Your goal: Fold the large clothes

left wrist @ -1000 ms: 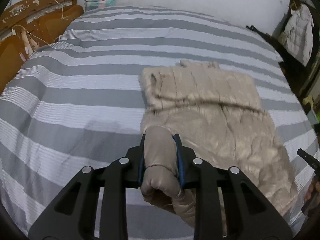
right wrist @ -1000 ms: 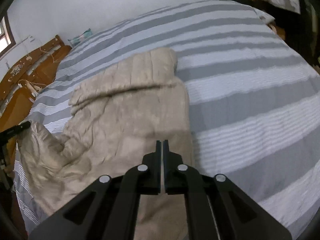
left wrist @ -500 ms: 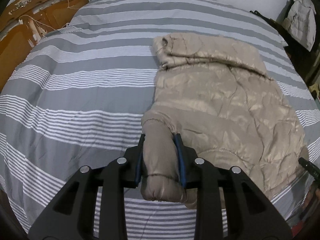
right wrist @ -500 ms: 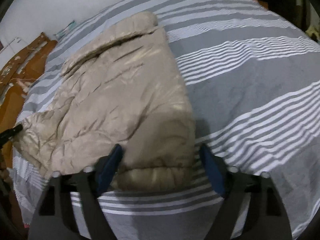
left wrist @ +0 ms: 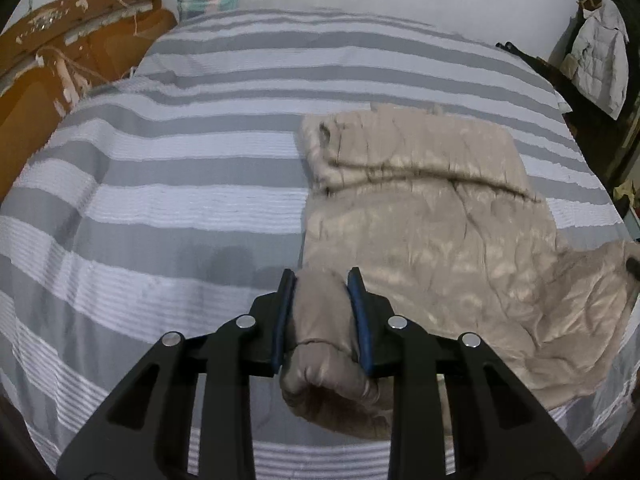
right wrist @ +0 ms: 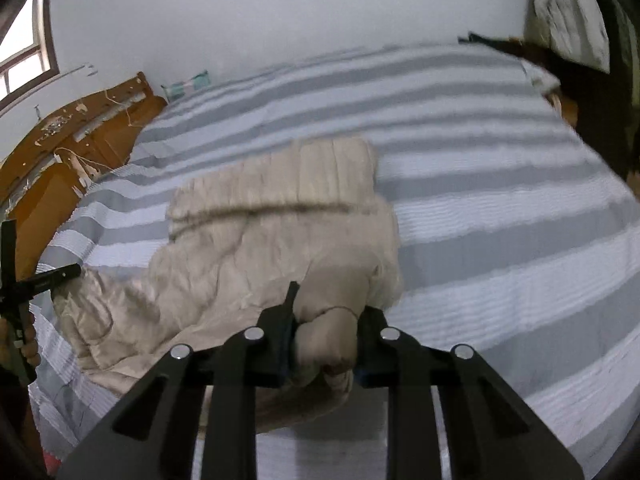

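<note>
A beige puffer jacket point(left wrist: 432, 232) lies on the grey-and-white striped bed point(left wrist: 160, 200), its far end folded over itself. My left gripper point(left wrist: 321, 280) is shut on a bunched near corner of it, which bulges out between the blue pads. In the right wrist view the jacket point(right wrist: 272, 240) spreads up and to the left. My right gripper point(right wrist: 328, 312) has the other near corner between its jaws, which are closing on the fabric and lifting it off the bed point(right wrist: 500, 220). The left gripper point(right wrist: 48, 276) shows at the far left edge of that view.
A wooden headboard point(left wrist: 48, 60) runs along the bed's left side, with a teal pillow point(left wrist: 208, 0) at the far end. A white coat point(left wrist: 600, 56) hangs at the right over dark furniture. A person's hand point(right wrist: 28, 344) holds the left gripper.
My right gripper, shut and empty a second ago, opened over the jacket's near edge, then closed on that corner and rose with it. The left gripper kept its hold throughout.
</note>
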The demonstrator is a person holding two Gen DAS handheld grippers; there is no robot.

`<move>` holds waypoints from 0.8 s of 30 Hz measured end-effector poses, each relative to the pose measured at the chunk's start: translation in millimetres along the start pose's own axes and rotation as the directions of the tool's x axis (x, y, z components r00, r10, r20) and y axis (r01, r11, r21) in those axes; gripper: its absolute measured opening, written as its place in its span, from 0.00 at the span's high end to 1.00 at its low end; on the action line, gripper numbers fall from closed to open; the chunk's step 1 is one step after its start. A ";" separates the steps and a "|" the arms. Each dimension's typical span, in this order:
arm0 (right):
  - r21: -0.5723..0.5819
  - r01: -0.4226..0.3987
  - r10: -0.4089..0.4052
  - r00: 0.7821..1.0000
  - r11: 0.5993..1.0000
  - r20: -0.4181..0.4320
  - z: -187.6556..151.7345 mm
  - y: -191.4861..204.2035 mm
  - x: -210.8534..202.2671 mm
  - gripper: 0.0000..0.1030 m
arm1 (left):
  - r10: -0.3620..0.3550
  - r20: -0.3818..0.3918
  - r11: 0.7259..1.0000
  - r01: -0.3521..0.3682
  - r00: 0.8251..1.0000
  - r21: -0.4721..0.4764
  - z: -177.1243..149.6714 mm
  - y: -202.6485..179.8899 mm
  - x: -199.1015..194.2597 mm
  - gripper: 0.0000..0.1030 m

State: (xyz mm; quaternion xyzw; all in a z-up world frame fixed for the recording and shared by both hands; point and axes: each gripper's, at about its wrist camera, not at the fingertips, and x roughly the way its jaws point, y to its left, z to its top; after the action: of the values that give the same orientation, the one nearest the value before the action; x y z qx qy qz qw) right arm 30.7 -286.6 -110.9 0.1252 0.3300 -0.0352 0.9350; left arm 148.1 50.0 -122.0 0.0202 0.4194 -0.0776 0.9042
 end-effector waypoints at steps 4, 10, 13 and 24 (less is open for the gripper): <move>-0.015 -0.007 0.008 1.000 1.000 0.012 39.8 6.6 12.8 0.79 | -0.023 0.000 0.999 0.023 1.000 -0.027 32.0 3.4 3.3 0.76; 0.008 -0.042 0.042 0.999 0.999 -0.021 95.7 13.1 36.4 0.79 | -0.061 -0.062 0.998 0.059 0.996 -0.029 77.5 5.1 22.2 0.78; 0.042 -0.062 0.064 0.997 0.997 -0.039 116.9 12.8 49.0 0.79 | -0.081 -0.095 0.997 0.079 0.992 -0.022 102.8 6.7 33.0 0.79; 0.093 -0.143 0.140 0.989 0.985 0.042 230.1 16.3 97.2 0.79 | -0.059 -0.006 0.997 0.058 0.998 -0.055 224.9 19.2 53.0 0.83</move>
State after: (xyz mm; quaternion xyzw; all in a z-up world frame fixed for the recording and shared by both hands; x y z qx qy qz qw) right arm 248.9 -328.4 4.4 0.1926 0.3017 0.0133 0.9337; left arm 354.7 39.4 -17.3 -0.0166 0.4251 -0.0926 0.9003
